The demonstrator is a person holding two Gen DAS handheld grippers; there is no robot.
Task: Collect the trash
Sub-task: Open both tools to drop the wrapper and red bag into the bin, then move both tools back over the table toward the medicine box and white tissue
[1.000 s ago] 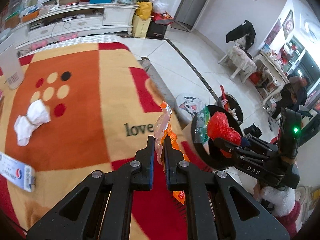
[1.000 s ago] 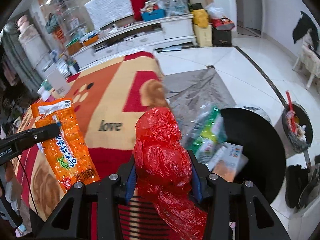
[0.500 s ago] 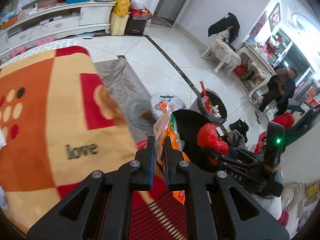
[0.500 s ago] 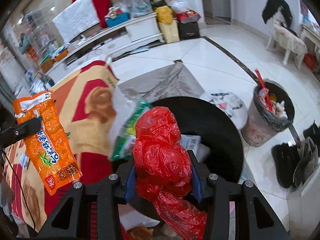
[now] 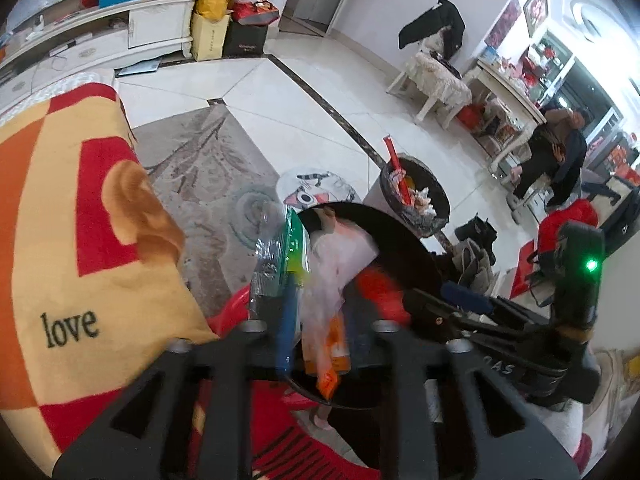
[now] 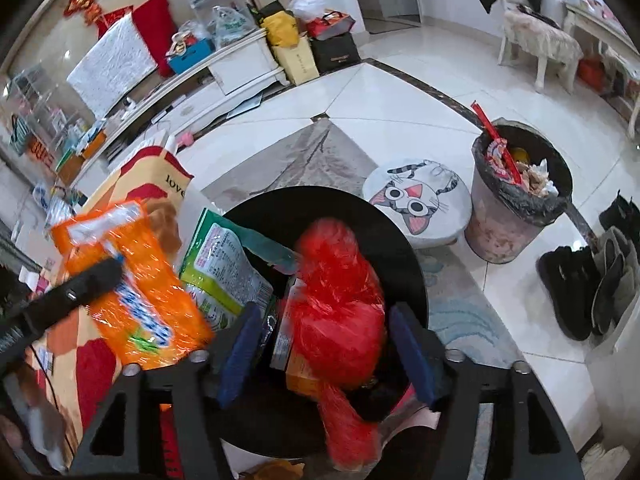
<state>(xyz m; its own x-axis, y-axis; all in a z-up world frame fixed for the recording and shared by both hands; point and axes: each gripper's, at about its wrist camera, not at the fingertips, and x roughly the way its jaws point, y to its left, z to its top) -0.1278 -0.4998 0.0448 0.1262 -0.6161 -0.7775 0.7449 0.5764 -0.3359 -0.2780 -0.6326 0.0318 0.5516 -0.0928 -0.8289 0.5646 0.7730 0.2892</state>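
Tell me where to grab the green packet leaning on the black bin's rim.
Take the green packet by its upper edge, coming from above. It stands nearly upright against the black bin rim and is flat and thin, so pinching across its two faces there likely holds best.

Tiled floor (image 6: 400, 92) (grey rug (image 5: 208, 168)) bears bins.

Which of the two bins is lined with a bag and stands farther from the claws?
The grey bin beside the cat-face stool. It has a dark liner and a red stick poking out; the wide black bin sits directly under the claws.
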